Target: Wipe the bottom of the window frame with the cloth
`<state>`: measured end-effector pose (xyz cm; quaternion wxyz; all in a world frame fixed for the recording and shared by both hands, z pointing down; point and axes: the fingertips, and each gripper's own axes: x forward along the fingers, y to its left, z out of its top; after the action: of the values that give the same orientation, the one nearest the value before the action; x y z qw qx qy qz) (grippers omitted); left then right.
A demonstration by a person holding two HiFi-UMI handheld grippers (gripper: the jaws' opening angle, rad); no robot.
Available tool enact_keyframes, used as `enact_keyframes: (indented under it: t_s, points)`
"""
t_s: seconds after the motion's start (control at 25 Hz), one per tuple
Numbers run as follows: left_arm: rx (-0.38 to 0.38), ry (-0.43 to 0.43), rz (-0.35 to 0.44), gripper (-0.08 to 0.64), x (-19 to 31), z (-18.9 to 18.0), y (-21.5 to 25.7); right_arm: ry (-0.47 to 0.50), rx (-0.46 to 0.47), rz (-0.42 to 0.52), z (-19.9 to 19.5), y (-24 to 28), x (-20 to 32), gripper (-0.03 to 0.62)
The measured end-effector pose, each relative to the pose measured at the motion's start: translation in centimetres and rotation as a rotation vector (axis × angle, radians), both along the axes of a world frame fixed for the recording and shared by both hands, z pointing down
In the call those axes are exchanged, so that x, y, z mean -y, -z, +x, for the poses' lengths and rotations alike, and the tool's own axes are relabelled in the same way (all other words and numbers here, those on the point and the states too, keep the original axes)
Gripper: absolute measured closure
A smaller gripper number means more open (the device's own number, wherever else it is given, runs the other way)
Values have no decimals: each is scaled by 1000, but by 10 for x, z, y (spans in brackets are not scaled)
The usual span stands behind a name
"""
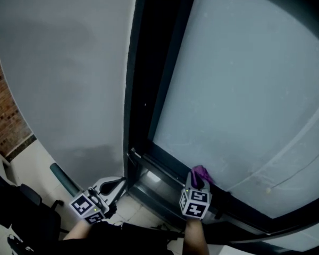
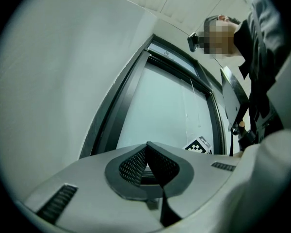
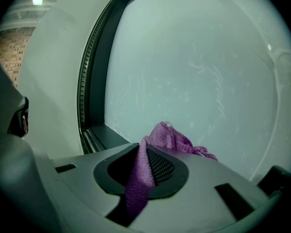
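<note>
My right gripper [image 1: 198, 178] [image 3: 144, 150] is clamped on the purple cloth [image 1: 202, 172] [image 3: 170, 137]. A strip of it is pinched between the jaws and the rest is bunched up past the tips. In the head view it sits at about 5 o'clock, with the cloth up against the frosted glass [image 1: 244, 89], right above the bottom rail of the dark window frame [image 1: 162, 161] [image 3: 103, 135]. I cannot tell whether the cloth touches the rail itself. My left gripper [image 1: 112, 185] [image 2: 146, 150] is at 7 o'clock, low beside the grey wall [image 1: 64, 62], with its jaws together on nothing. It is well apart from the cloth and points up along the frame's upright.
</note>
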<state>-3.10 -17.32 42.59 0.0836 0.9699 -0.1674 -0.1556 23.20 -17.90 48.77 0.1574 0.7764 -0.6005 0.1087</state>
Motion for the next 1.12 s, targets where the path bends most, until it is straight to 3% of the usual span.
enact_keyframes:
  t_s: [0.28, 0.56, 1.12]
  points:
    - [-1, 54, -8, 563, -2, -15, -3, 73, -18, -32, -17, -2, 15, 534]
    - [-7, 132, -13, 563, 0, -38, -7, 165, -148, -132, -33, -7, 29, 534]
    - [-8, 246, -11, 563, 0, -77, -12, 259, -161, -162, -56, -6, 55, 534]
